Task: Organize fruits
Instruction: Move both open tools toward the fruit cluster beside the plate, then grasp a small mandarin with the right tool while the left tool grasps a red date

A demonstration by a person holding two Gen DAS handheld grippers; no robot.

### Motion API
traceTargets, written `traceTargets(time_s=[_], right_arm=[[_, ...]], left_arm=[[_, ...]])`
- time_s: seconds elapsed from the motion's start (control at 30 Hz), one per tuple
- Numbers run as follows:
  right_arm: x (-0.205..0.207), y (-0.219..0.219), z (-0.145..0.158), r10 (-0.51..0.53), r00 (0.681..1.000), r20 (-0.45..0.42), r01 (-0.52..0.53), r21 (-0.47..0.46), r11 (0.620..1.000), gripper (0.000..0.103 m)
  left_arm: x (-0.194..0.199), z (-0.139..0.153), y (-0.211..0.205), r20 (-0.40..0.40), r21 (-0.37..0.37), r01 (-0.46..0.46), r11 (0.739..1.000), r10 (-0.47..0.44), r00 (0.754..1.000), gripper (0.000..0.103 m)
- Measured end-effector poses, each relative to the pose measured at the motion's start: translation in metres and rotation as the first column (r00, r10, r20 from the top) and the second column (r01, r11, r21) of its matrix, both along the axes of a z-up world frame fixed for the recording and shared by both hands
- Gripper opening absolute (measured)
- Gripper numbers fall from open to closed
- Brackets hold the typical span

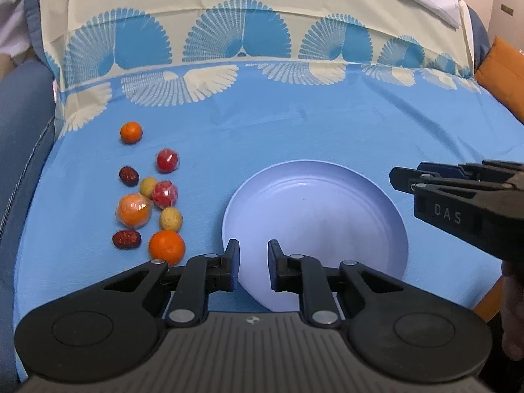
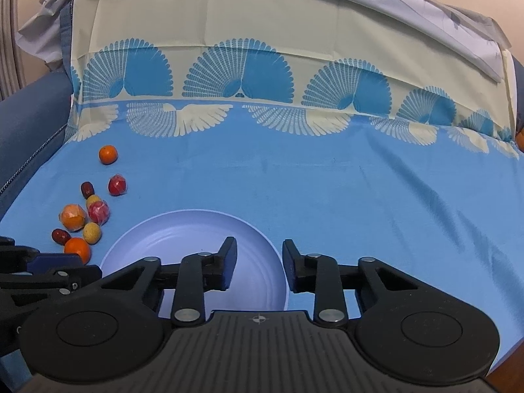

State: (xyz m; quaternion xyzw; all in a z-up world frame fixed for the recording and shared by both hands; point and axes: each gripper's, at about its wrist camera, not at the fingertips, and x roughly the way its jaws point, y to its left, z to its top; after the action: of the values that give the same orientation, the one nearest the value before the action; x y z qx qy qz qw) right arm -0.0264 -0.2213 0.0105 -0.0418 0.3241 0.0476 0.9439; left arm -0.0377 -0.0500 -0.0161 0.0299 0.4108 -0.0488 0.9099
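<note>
Several small fruits lie in a cluster on the blue cloth, left of a pale blue plate [image 1: 314, 209] [image 2: 183, 229] with nothing on it. Among them are an orange [image 1: 167, 247] [image 2: 78, 249], a wrapped orange [image 1: 134, 209], wrapped red fruits [image 1: 167, 160], dark red dates [image 1: 126, 239] and yellowish balls [image 1: 171, 218]. One small orange [image 1: 131, 132] [image 2: 108, 154] sits apart at the back. My left gripper [image 1: 252, 249] hovers over the plate's near left rim, narrowly open and holding nothing. My right gripper [image 2: 258, 249] hovers over the plate's near right rim, also open and holding nothing.
A blue cloth [image 2: 327, 196] with cream fan patterns covers the surface and rises over a backrest behind. A dark blue cushion edge [image 1: 23, 131] borders the left. An orange cushion [image 1: 501, 72] sits at the far right. The right gripper's fingers [image 1: 402, 180] reach in beside the plate.
</note>
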Motion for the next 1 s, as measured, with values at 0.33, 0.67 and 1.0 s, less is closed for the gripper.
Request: traceTargets(time_s=[0.33, 0.67, 1.0], right_arm=[[0.002, -0.007, -0.001, -0.027, 0.999, -0.023, 0.028, 0.042, 0.999, 0.029], [0.000, -0.007, 0.010, 0.007, 0.999, 0.038, -0.011, 0.095, 0.995, 0.017], [0.007, 0.018, 0.016, 0.124, 0.992, 0.008, -0.123, 0.232, 0.965, 0.017]], left_arm=[[-0.003, 0.001, 0.008, -0.018, -0.015, 0.006, 1.000, -0.007, 1.000, 0.019], [0.021, 0.048, 0.036, 0.057, -0.048, 0.058, 0.997, -0.055, 0.997, 0.010], [0.063, 0.021, 0.145, -0.229, -0.186, -0.331, 0.925, 0.287, 0.930, 0.019]])
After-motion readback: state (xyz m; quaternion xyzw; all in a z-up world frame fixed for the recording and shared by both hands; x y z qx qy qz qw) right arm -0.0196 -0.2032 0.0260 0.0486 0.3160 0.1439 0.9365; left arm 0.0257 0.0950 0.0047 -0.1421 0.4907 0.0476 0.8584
